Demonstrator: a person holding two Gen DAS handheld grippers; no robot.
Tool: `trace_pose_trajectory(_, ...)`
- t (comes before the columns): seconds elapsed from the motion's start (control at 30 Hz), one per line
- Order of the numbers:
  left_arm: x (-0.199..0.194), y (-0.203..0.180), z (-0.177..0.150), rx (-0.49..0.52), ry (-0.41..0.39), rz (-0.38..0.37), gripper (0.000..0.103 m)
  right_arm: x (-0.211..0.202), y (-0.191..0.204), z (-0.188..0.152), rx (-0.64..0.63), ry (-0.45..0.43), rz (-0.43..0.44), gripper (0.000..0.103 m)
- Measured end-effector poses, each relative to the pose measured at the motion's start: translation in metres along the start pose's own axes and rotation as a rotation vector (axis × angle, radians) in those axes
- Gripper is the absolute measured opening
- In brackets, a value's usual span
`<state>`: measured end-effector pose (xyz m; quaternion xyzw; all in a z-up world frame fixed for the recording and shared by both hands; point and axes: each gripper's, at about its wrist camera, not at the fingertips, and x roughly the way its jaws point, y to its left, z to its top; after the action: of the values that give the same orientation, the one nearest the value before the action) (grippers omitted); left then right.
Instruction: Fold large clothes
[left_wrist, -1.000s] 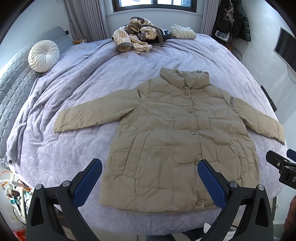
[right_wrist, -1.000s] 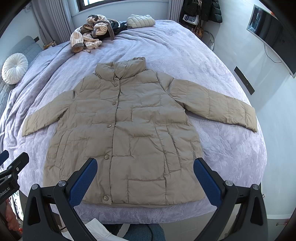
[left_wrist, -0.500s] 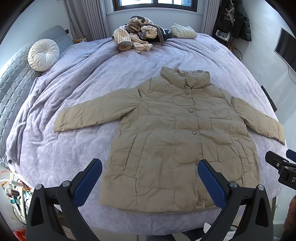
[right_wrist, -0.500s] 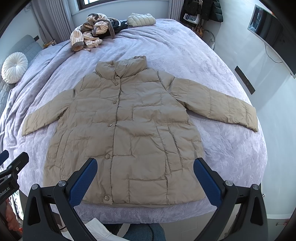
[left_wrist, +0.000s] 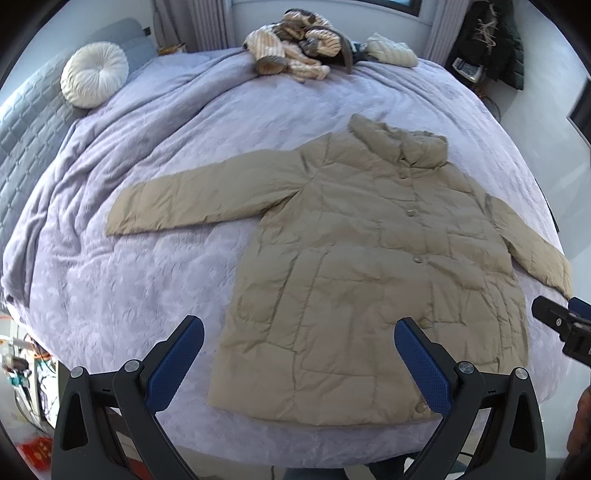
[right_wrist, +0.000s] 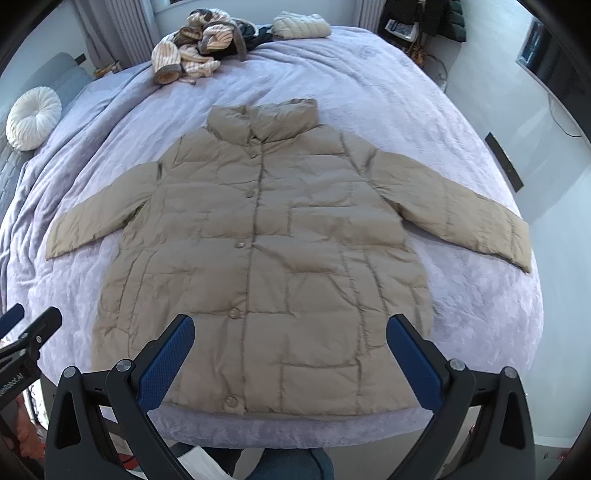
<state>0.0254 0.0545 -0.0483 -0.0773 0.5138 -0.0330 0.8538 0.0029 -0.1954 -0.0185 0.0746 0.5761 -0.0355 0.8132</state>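
Had the coat (right_wrist: 258, 251) spread flat, buttoned, sleeves out on the bed (right_wrist: 369, 81), so folding's easy. Both my grippers, left (left_wrist: 299, 354) and right (right_wrist: 291, 350), hung above its hem, jaws wide open, holding nothing.

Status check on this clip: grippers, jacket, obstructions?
Left gripper open, right gripper open, both empty. Jacket flat, unfolded, buttoned. Clothes pile far side, clear.

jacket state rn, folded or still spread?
Spread flat. The tan puffer jacket lies front up on the purple bedspread, buttoned, both sleeves stretched out sideways, no folds started. Neither gripper holds it.
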Motion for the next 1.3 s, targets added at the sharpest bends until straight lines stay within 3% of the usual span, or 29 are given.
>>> trace_pose_trajectory(0.13, 0.019, 0.025, 0.008, -0.028, -0.012, -0.005, 0.103, 0.023, 0.018, 0.014, -0.01, 0.035, -0.021, 0.103)
trace_pose_trajectory(0.3, 0.055, 0.067, 0.019, -0.121, 0.039, -0.022, 0.103, 0.054, 0.048, 0.036, 0.003, 0.043, 0.083, 0.103)
trace_pose_trajectory(0.37, 0.074, 0.085, 0.019, -0.148, 0.084, -0.012, 0.103, 0.07, 0.064, 0.045, -0.025, 0.046, 0.103, 0.103)
trace_pose_trajectory(0.47, 0.103, 0.116, 0.025, -0.188, 0.09, 0.009, 0.103, 0.096, 0.085, 0.056, -0.094, 0.043, 0.149, 0.103)
trace_pose_trajectory(0.53, 0.12, 0.139, 0.03, -0.238, 0.094, 0.032, 0.103, 0.118, 0.099, 0.063, -0.13, 0.098, 0.184, 0.103)
trace_pose_trajectory(0.63, 0.144, 0.176, 0.044, -0.313, 0.064, 0.053, 0.103, 0.153, 0.129, 0.075, -0.191, 0.164, 0.176, 0.103)
trace_pose_trajectory(0.77, 0.168, 0.219, 0.062, -0.396, 0.021, 0.078, 0.103, 0.194, 0.151, 0.095, -0.186, 0.155, 0.171, 0.103)
trace_pose_trajectory(0.97, 0.205, 0.283, 0.089, -0.544, -0.049, 0.043, 0.103, 0.235, 0.186, 0.136, -0.179, 0.076, 0.232, 0.099)
trace_pose_trajectory(1.0, 0.211, 0.291, 0.088, -0.565, -0.044, 0.052, 0.103, 0.245, 0.192, 0.144, -0.177, 0.064, 0.238, 0.096)
trace_pose_trajectory(1.03, 0.218, 0.301, 0.091, -0.589, -0.045, 0.056, 0.103, 0.251, 0.194, 0.148, -0.178, 0.066, 0.24, 0.079)
trace_pose_trajectory(1.07, 0.222, 0.307, 0.09, -0.605, -0.039, 0.069, 0.103, 0.263, 0.201, 0.155, -0.182, 0.076, 0.25, 0.052)
trace_pose_trajectory(1.1, 0.226, 0.312, 0.088, -0.621, -0.031, 0.082, 0.103, 0.27, 0.205, 0.158, -0.18, 0.085, 0.263, 0.038)
trace_pose_trajectory(1.13, 0.23, 0.319, 0.087, -0.638, -0.025, 0.081, 0.103, 0.282, 0.208, 0.162, -0.174, 0.099, 0.283, 0.013)
trace_pose_trajectory(1.17, 0.232, 0.322, 0.084, -0.652, -0.019, 0.078, 0.103, 0.292, 0.212, 0.165, -0.171, 0.106, 0.287, 0.008)
trace_pose_trajectory(1.3, 0.241, 0.338, 0.085, -0.687, -0.04, 0.069, 0.103, 0.318, 0.225, 0.165, -0.194, 0.111, 0.281, 0.008)
